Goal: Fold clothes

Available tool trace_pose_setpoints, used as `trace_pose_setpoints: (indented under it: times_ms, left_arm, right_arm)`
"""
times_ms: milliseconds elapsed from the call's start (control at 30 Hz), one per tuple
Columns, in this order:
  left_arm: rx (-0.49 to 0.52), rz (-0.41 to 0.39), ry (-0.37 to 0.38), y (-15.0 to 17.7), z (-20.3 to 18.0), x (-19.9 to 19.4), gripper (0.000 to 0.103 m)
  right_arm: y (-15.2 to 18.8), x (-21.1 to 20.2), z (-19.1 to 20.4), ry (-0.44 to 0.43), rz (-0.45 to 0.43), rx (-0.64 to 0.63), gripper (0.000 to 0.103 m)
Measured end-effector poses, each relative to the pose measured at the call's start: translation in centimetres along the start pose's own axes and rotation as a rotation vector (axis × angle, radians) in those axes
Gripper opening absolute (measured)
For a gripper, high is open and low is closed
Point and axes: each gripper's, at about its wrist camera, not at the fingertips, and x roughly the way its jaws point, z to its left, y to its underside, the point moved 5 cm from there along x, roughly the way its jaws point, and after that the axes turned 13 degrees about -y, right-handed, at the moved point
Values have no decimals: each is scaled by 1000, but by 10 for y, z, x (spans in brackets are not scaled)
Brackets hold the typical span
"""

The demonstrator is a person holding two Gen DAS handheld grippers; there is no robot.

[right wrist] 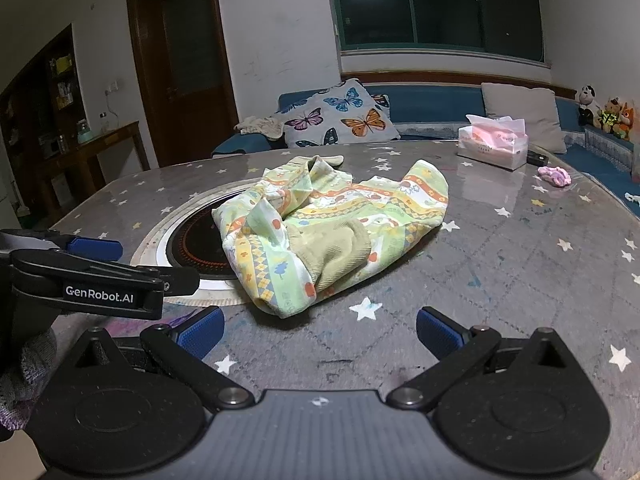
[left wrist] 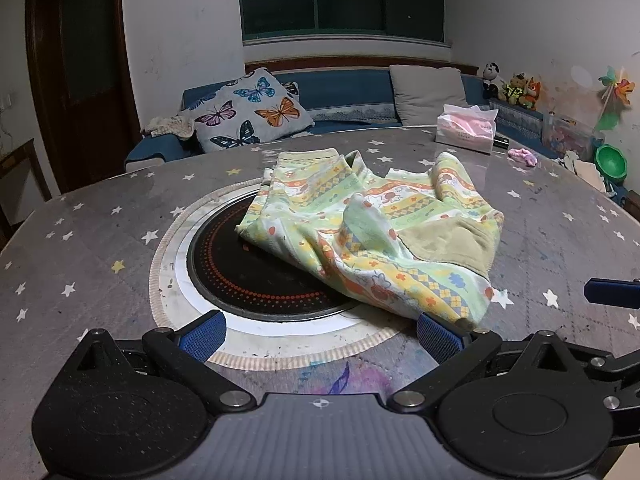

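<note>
A crumpled garment (left wrist: 368, 232) is lying on the table (left wrist: 100, 248), partly overlapping the round cooktop (left wrist: 240, 272) set into its middle. A tissue box (left wrist: 466, 132) is sitting at the far right edge, a hair tie (left wrist: 523, 157) beside it. A sofa (left wrist: 344, 96) is standing behind, pillows (left wrist: 252, 110) leaning on it.

Tissue box (right wrist: 493, 147) on table (right wrist: 520, 272); butterfly pillow (right wrist: 340, 118) behind

Part of black round inset plate (left wrist: 256, 276) hidden under crumpled patterned garment (left wrist: 372, 232). Right gripper (left wrist: 612, 293) cut off at left wrist view's right edge. Print on tissue pack (right wrist: 494, 147) too small to read.
</note>
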Motion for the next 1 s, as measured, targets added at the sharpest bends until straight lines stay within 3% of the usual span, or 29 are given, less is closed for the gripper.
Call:
trace_pose_setpoints:
  times_ms: [1000]
  left_arm:
    - [13, -15, 7, 8, -4, -25, 103]
  right_arm:
    - [5, -17, 13, -12, -20, -22, 103]
